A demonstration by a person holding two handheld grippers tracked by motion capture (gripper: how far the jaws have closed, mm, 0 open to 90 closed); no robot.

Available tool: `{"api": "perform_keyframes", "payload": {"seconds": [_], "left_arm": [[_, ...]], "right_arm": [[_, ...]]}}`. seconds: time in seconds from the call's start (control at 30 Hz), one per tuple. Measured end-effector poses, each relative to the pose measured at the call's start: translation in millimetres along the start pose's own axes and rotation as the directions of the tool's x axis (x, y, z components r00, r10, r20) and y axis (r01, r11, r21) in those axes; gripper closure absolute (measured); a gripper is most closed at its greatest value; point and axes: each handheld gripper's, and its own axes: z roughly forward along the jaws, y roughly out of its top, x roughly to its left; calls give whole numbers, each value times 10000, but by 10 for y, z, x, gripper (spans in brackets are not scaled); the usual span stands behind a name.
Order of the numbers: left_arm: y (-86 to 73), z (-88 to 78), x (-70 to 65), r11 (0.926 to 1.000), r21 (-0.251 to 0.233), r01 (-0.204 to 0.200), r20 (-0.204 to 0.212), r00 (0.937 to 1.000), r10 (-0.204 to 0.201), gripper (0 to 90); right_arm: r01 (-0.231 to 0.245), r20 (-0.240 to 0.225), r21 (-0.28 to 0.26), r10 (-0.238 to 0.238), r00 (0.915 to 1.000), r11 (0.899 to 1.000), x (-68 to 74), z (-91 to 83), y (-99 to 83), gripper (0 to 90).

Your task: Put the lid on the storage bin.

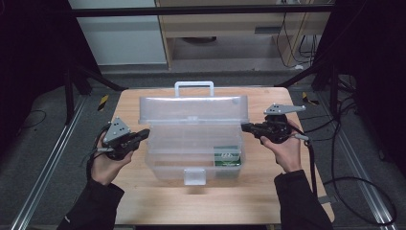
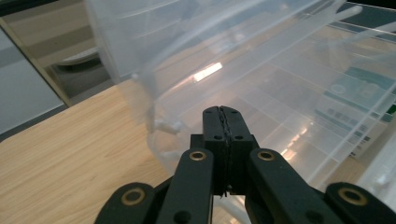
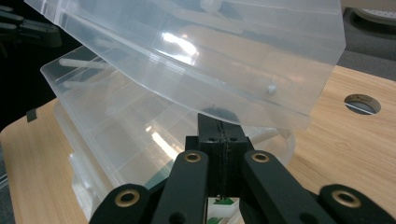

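A clear plastic toolbox [image 1: 191, 160] stands in the middle of the wooden table [image 1: 158, 201] with its lid [image 1: 194, 109] raised and its white handle [image 1: 194, 86] at the far side. A green-and-white packet [image 1: 226, 155] lies in its right front corner. My left gripper [image 1: 144, 134] is shut and empty, its tips at the box's left wall [image 2: 154, 126]. In the left gripper view the jaws [image 2: 222, 112] press flat together. My right gripper [image 1: 245, 127] is also shut with nothing in it, at the box's right side just under the lid's edge [image 3: 261, 112]; its tips [image 3: 218, 122] point into the box.
A white latch [image 1: 195, 176] hangs on the box's front wall. A round cable hole [image 3: 362, 103] sits in the tabletop beyond the lid. Cables [image 1: 335, 158] trail over the floor on the right, and metal rails [image 1: 43, 167] run along the left.
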Motion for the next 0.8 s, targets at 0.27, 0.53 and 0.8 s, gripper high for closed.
{"api": "perform_keyframes", "payload": {"seconds": [0.27, 0.53, 0.8], "left_arm": [[-40, -16, 39, 9999, 87, 136, -164, 9998, -134, 895], [-119, 1, 3, 9988, 497, 0, -9, 10000, 1, 895], [-306, 6, 30, 9959, 849, 322, 13, 9995, -324, 893]], "right_arm": [[136, 81, 306, -139, 9999, 9994, 53, -12, -66, 900], [261, 283, 674, -280, 9992, 9974, 103, -69, -198, 900], [429, 408, 1038, -474, 9980, 9937, 144, -81, -359, 900]]}}
